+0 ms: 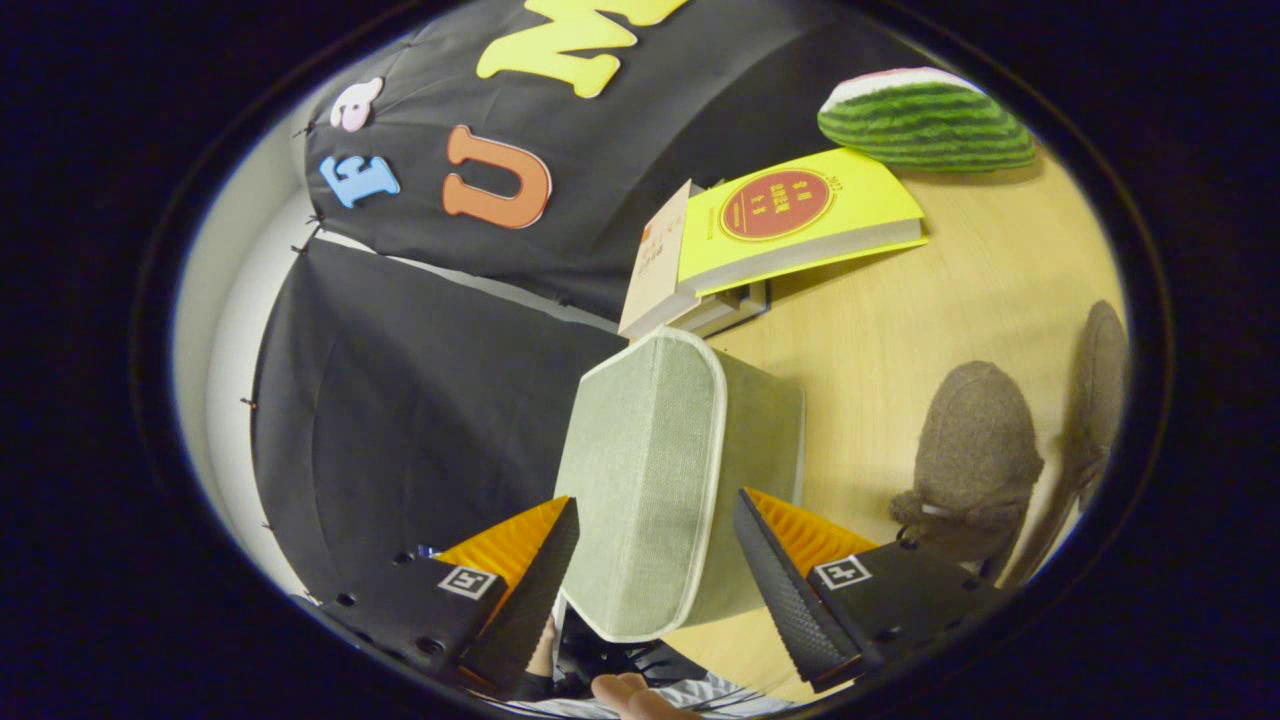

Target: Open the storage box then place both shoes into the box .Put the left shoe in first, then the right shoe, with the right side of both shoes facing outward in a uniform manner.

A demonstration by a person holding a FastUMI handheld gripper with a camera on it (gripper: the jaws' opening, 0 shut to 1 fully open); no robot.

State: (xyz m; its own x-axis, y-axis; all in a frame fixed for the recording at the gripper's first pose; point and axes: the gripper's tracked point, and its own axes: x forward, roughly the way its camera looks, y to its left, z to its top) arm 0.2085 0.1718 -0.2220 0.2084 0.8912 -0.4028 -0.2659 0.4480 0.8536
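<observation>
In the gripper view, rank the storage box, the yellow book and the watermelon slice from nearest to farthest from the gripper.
The gripper is open.
1. Storage box, between the fingers.
2. Yellow book, beyond the box, on the table.
3. Watermelon slice, behind the book.

One storage box (650, 480), two shoes (975, 455), two stacked books (790, 225), one watermelon slice (925, 120), one gripper (655, 550)

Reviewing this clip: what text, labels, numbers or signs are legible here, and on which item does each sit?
yellow book: red round emblem with characters, too blurred to read.
Book spine: print too small to read.
gripper, open either side of the green storage box: square marker on each finger, no words.
Box, shoes, watermelon toy: no text.
</observation>
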